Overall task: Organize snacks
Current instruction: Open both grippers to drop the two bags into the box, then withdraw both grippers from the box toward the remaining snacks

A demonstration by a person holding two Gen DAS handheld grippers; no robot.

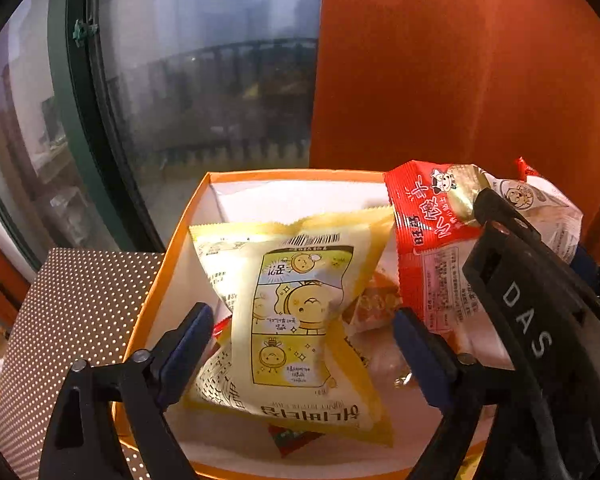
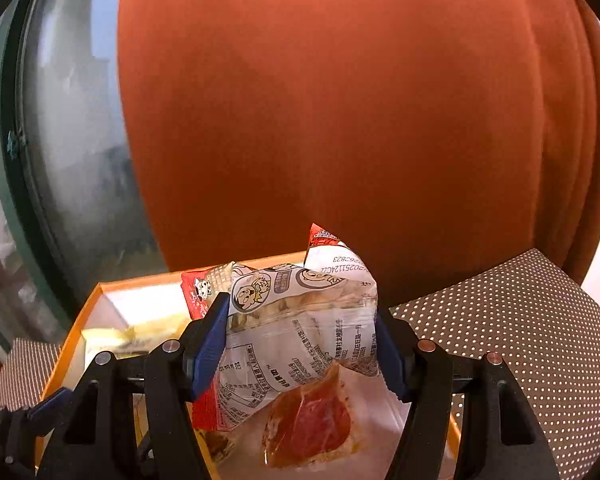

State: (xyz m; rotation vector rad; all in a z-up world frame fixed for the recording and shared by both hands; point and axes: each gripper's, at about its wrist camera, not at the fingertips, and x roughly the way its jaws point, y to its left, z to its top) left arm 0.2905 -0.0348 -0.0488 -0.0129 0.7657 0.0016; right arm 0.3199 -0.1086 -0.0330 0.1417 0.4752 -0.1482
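An orange box point(image 1: 168, 256) with a white inside holds several snack packs. A yellow cartoon snack bag point(image 1: 296, 320) stands tilted in it, between the fingers of my left gripper point(image 1: 304, 332), which is open and not touching it. My right gripper point(image 2: 300, 340) is shut on a red and white snack bag point(image 2: 300, 312) and holds it above the box point(image 2: 80, 320). That bag point(image 1: 432, 224) and the right gripper's black body point(image 1: 540, 320) show at the right of the left wrist view. A clear pack with red meat point(image 2: 308, 420) lies below the held bag.
A brown cloth with white dots point(image 1: 76, 320) covers the table around the box, and it shows at the right in the right wrist view point(image 2: 520, 340). An orange curtain point(image 2: 340, 120) hangs behind. A window with a green frame point(image 1: 72, 100) is at the left.
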